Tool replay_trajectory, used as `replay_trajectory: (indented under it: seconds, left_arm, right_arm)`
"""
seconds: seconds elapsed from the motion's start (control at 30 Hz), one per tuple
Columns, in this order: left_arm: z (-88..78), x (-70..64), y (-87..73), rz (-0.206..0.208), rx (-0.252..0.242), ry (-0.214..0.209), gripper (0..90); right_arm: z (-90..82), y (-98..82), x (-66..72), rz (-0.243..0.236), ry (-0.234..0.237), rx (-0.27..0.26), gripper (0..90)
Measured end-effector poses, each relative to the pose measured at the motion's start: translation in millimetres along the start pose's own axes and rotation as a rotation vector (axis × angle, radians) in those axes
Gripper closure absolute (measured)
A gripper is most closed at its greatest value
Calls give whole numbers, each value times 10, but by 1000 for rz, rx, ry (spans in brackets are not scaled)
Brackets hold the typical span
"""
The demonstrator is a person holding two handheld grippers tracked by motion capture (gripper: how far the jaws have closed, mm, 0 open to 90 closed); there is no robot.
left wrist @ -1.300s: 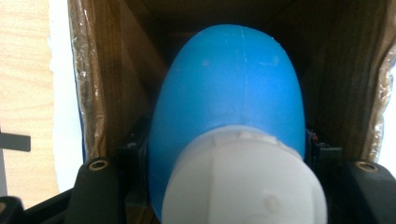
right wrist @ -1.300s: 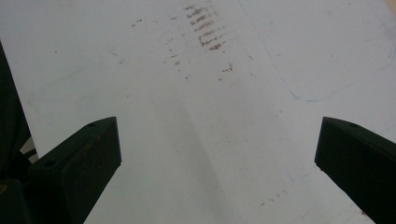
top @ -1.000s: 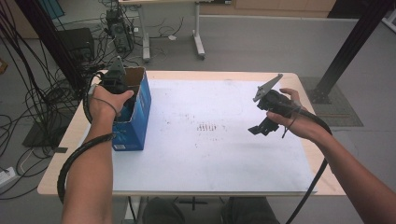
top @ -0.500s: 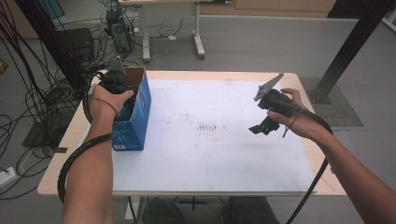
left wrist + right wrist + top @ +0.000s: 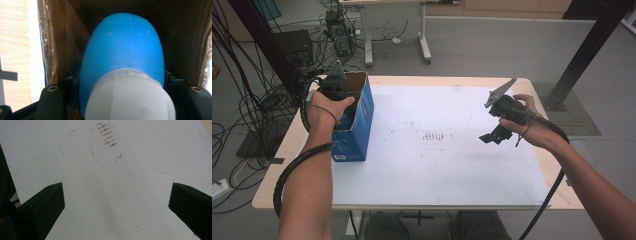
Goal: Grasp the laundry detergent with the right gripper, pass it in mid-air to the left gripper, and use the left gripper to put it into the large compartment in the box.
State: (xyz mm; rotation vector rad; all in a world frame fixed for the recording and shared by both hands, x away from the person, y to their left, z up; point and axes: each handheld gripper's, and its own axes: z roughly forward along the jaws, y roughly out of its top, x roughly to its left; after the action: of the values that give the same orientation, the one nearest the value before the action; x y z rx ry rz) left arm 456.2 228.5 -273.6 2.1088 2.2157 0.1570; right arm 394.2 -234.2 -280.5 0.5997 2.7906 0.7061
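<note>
Looking along the left gripper (image 5: 120,100) from its own view: jaws clamped on a blue bottle (image 5: 122,50) with a white cap (image 5: 130,97), pads pressing its two sides. Bottle sits down inside the cardboard box (image 5: 62,45), brown inner walls close on either side, cap end toward the camera. The high view gives none of this detail; from there the left gripper (image 5: 343,100) is sunk into the open top of the box (image 5: 357,130), which shows blue outer faces, and the bottle is hidden by the left hand (image 5: 326,111).

Left forearm runs up from the near table edge, wrist bent over the box, gripper pointing down into it. Box stands at the left side of the white sheet (image 5: 437,150) on the table (image 5: 287,150).

Right gripper (image 5: 494,136) well away from the box, at the sheet's far right side. Right hand (image 5: 524,125) holds it above the sheet, tilted down toward the box side. Right gripper view: jaws wide apart, nothing between them, smudged sheet (image 5: 112,182) below.
</note>
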Motion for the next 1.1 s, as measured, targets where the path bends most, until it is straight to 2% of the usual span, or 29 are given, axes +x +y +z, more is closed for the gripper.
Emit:
replay_trajectory:
  seconds: [1.1]
  left_arm:
    - [4,0,-4,1,0,2,359]
  right_arm:
    - [-44,12,5,-2,-9,-5,4]
